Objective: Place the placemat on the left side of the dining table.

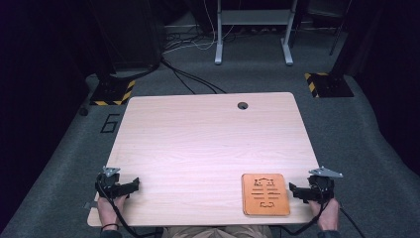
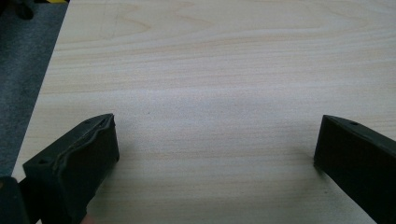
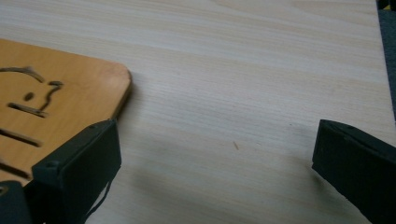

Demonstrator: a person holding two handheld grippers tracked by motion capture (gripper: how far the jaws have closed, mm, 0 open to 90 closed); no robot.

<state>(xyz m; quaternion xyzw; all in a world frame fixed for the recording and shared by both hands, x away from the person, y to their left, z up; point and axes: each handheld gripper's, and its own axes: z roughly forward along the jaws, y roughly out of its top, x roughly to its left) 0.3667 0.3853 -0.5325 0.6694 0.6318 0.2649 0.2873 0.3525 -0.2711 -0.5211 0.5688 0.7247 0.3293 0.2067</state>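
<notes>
You have a pale wood-grain worktop [image 1: 198,144] with rounded corners and a round cable hole [image 1: 242,105] near its far edge. An orange-brown board [image 1: 265,194] with cut-out shapes lies flat on it, close to your near right corner.

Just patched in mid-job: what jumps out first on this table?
The orange wooden board with cut-out marks lies flat near the table's front right corner, the one bright thing on pale wood. The right gripper sits just right of it, jaws wide open and holding nothing; its own view shows the board's rounded corner by one jaw. The left gripper, also open, rests at the front left.
</notes>
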